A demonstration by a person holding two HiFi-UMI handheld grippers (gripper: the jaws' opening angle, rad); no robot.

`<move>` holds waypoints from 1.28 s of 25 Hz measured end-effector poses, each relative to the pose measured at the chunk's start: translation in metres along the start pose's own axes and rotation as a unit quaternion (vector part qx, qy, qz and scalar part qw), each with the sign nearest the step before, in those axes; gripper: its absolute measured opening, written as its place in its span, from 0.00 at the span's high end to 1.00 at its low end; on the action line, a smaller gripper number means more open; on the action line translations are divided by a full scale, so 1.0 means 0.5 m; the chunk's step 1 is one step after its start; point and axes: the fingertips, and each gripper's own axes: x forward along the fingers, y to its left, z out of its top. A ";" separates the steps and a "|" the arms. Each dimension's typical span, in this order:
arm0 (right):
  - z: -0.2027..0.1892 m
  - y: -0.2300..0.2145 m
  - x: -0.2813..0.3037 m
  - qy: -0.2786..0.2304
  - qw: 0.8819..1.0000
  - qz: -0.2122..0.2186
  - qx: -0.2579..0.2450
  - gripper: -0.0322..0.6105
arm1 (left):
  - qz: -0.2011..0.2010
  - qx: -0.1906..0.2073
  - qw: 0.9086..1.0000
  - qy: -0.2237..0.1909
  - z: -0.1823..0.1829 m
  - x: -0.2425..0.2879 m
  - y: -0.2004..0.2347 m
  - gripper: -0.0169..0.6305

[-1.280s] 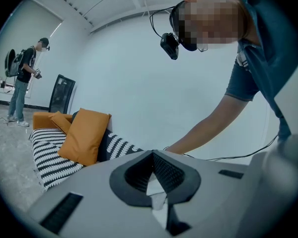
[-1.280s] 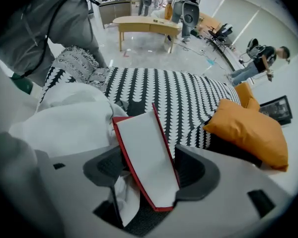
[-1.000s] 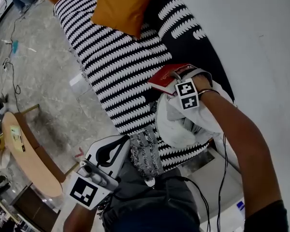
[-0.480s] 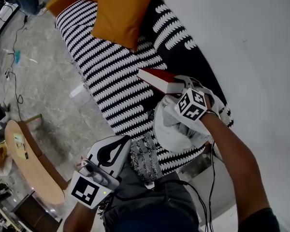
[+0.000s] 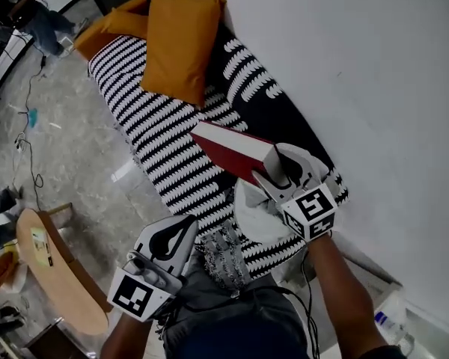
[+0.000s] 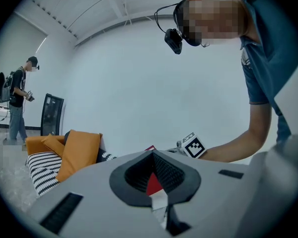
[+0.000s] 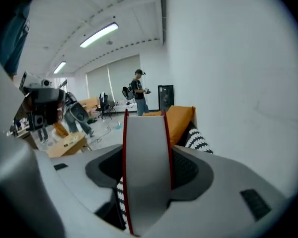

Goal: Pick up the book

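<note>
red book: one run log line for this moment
right gripper: jaws closing on red hardcover book | book: above black-and-white patterned sofa | left gripper: shut, empty

Smooth red cover, white paper edge on book (image 5: 236, 158); sofa (image 5: 161, 122) patterned cloth; cushion (image 5: 176, 43) matt orange cloth

White wall (image 5: 374, 66), black-and-white sofa (image 5: 172, 118), orange cushions (image 5: 176, 47), perhaps concrete floor (image 5: 67, 155)

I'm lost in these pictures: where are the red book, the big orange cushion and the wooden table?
red book (image 5: 236, 159): head view, its red cover.
big orange cushion (image 5: 181, 40): head view, its middle.
wooden table (image 5: 71, 283): head view, bare top.
</note>
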 end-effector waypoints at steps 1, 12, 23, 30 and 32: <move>0.018 0.008 -0.027 -0.015 1.000 -0.006 0.015 0.54 | -0.002 0.004 1.000 -0.005 0.013 -0.004 -0.008 0.97; 0.179 0.068 -0.274 -0.140 0.986 -0.062 0.060 0.54 | -0.018 0.062 0.996 -0.055 0.135 -0.036 -0.080 0.97; 0.277 0.121 -0.443 -0.203 0.975 -0.086 0.028 0.54 | -0.039 0.090 0.993 -0.063 0.177 -0.061 -0.148 0.97; 0.288 0.142 -0.489 -0.214 0.972 -0.099 0.013 0.54 | -0.053 0.089 0.993 -0.051 0.176 -0.068 -0.177 0.97; 0.291 0.146 -0.502 -0.218 0.971 -0.102 0.009 0.54 | -0.057 0.096 0.991 -0.072 0.195 -0.067 -0.186 0.97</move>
